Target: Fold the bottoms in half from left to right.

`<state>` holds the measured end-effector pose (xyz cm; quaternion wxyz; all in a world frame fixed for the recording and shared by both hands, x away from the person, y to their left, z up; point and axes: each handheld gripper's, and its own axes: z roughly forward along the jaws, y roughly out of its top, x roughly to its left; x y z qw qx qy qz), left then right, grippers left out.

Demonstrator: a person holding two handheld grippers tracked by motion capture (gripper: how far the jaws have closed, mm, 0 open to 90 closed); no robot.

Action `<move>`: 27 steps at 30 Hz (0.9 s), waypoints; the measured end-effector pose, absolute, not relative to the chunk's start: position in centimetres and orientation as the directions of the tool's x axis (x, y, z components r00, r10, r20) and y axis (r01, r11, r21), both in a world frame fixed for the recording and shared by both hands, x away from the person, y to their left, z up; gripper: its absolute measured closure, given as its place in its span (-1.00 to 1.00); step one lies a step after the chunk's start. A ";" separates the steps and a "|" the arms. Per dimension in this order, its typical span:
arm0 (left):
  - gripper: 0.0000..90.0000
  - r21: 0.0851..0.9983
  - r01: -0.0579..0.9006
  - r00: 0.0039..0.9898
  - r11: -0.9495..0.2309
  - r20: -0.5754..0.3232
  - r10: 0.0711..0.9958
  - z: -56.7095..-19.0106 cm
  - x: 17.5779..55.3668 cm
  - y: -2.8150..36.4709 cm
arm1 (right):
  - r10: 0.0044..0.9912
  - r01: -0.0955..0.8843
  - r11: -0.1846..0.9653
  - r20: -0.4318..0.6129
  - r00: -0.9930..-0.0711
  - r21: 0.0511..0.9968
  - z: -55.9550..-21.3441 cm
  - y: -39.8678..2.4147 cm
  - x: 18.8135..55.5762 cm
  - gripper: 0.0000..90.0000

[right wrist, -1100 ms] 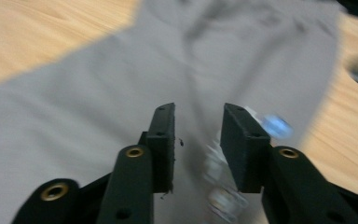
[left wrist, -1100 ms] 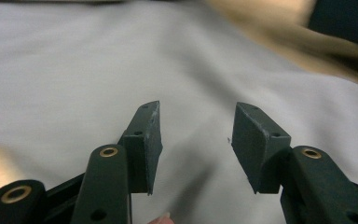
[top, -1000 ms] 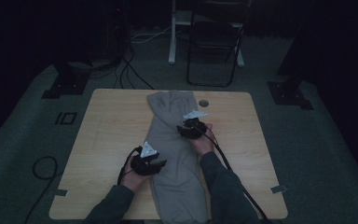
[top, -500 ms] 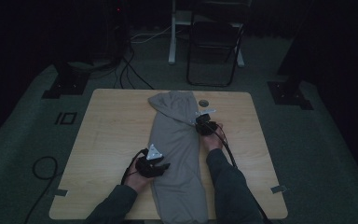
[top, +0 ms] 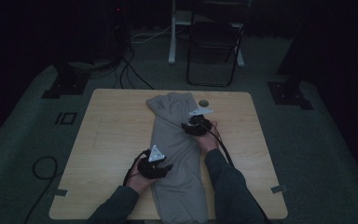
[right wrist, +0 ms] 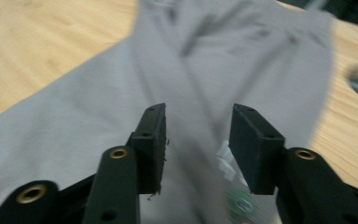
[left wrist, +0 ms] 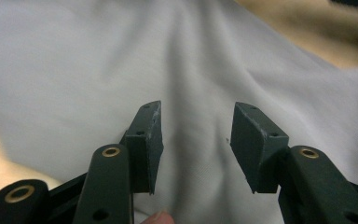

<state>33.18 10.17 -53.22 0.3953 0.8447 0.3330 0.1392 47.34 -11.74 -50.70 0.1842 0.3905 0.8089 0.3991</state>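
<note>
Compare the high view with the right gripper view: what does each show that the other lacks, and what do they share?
High view: the whole table, both forearms, the left gripper near the garment's near end, a chair and floor cables behind the table.

Right gripper view: the right gripper close up, jaws apart with a fold of cloth between them, just reopened, plus a small white tag on the cloth.

Both: the grey garment, the wooden tabletop and the round hole in it.

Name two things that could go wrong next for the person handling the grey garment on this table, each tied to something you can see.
1. The right gripper has just been opening, its jaws apart over a raised fold of the grey garment; the fold may slump.
2. The garment's near end overhangs the table edge, so a pull from the left gripper might drag it off.
</note>
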 end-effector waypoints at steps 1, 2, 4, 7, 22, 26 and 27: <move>0.19 0.765 0.455 0.723 -0.455 -0.019 0.690 -53.1 33.6 10.3 | 0.771 0.482 0.389 0.009 -0.637 0.785 -51.0 -11.4 47.4 0.15; 0.19 0.770 0.456 0.708 -0.445 -0.012 0.706 -53.0 34.2 10.4 | 0.767 0.481 0.402 0.001 -0.642 0.779 -51.3 -11.1 47.4 0.13; 0.19 0.769 0.475 0.688 -0.429 -0.020 0.726 -53.2 35.5 10.5 | 0.771 0.498 0.410 0.002 -0.637 0.764 -52.2 -10.8 47.7 0.10; 0.21 0.741 0.508 0.670 -0.439 -0.020 0.742 -54.0 37.1 10.2 | 0.794 0.544 0.411 0.006 -0.608 0.732 -53.7 -10.9 48.3 0.25; 0.61 0.749 0.471 0.720 -0.467 -0.021 0.693 -54.4 33.2 10.1 | 0.910 0.698 0.226 0.108 -0.399 0.679 -52.7 -15.6 48.6 0.77; 0.61 0.747 0.466 0.735 -0.474 -0.028 0.677 -54.4 32.0 10.3 | 0.940 0.715 0.192 0.084 -0.332 0.672 -52.3 -16.4 48.9 0.52; 0.61 0.745 0.467 0.739 -0.476 -0.032 0.673 -54.4 31.8 10.3 | 0.947 0.708 0.195 0.058 -0.316 0.679 -52.0 -16.5 48.9 0.50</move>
